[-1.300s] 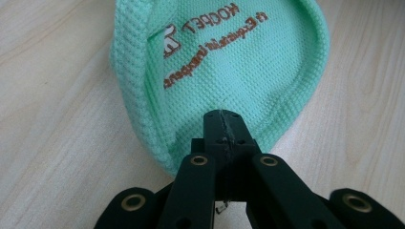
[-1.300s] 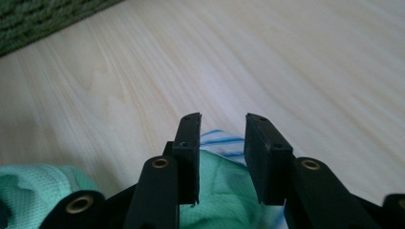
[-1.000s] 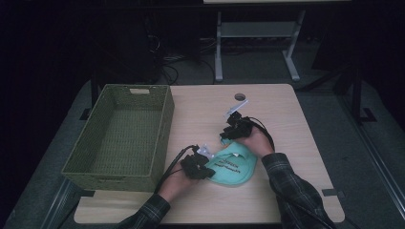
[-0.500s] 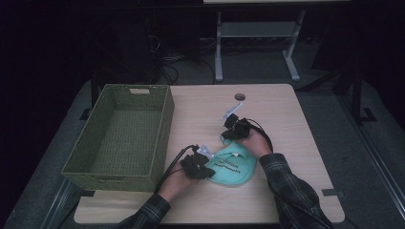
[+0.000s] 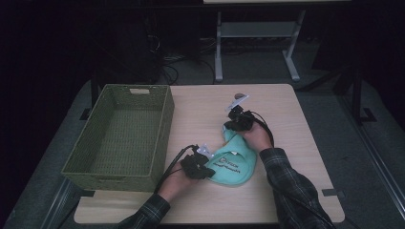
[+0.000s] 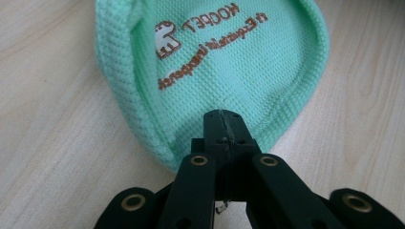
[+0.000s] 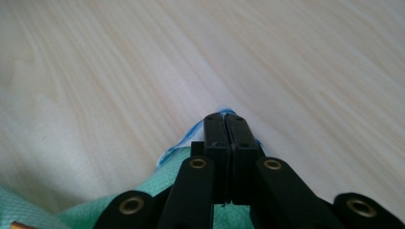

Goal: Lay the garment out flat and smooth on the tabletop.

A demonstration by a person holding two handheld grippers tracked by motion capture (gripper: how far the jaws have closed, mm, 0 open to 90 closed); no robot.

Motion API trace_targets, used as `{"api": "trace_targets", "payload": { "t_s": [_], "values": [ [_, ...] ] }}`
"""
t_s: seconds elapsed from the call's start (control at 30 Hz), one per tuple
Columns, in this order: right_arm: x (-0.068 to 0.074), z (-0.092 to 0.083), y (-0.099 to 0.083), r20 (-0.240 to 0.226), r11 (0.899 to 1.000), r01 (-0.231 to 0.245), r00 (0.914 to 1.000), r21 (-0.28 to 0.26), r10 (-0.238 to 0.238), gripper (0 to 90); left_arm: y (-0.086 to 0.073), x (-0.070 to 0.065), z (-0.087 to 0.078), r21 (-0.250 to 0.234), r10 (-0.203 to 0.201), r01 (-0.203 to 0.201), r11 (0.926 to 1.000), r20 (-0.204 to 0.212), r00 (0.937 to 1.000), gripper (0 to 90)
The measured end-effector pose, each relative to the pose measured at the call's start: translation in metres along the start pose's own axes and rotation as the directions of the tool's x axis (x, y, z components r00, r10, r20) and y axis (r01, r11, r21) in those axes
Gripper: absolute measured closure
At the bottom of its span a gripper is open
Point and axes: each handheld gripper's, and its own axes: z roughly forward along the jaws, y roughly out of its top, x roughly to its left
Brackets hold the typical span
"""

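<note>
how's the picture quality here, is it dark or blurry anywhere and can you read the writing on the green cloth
High view: dim, the room behind the table nearly black; print on the green cloth too small to read. Left gripper view: bright and sharp, the cloth's brown lettering upside down but crisp, the left hand-held gripper slightly soft. Right gripper view: wood grain smeared, the right hand-held gripper sharper.

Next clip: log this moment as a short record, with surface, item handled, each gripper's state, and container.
surface: wooden table
item: mint green cloth with brown lettering, lying on the table
left gripper: shut on the cloth's near edge
right gripper: jaws just closed, shut on the cloth's far tip
container: green woven basket, left of the cloth, nothing inside
</note>
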Motion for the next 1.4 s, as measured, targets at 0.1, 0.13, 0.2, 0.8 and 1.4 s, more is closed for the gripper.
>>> {"api": "trace_targets", "payload": {
  "t_s": [0.1, 0.13, 0.2, 0.8, 1.4],
  "values": [
    [-0.006, -0.001, 0.003, 0.015, 1.0, -0.019, 0.9997, -0.01, 0.019, 88.9, 0.0, 0.0, 0.0, 0.0, 0.0, 0.0, 1.0, 0.001, 1.0, 89.7],
    [-0.008, -0.001, 0.004, 0.021, 1.0, -0.022, 0.9995, -0.011, 0.023, 88.9, 0.0, 0.0, 0.0, 0.0, -0.001, 0.001, 1.0, 0.001, 1.0, 89.7],
    [-0.011, -0.002, 0.005, 0.028, 0.999, -0.032, 0.9991, -0.011, 0.033, 88.9, 0.0, 0.0, 0.0, 0.0, 0.0, 0.0, 1.0, 0.001, 1.0, 89.7],
    [-0.03, -0.004, -0.006, 0.027, 0.99, -0.118, 0.9924, -0.075, 0.12, 78.7, 0.0, 0.001, 0.0, -0.003, -0.001, 0.001, 1.0, 0.007, 1.0, 89.7],
    [-0.021, -0.066, -0.046, -0.019, 0.985, -0.097, 0.9952, -0.143, 0.096, 88.7, 0.019, 0.019, -0.02, -0.104, -0.03, 0.026, 0.9942, -0.038, 0.9988, 89.6]
  ]
}}
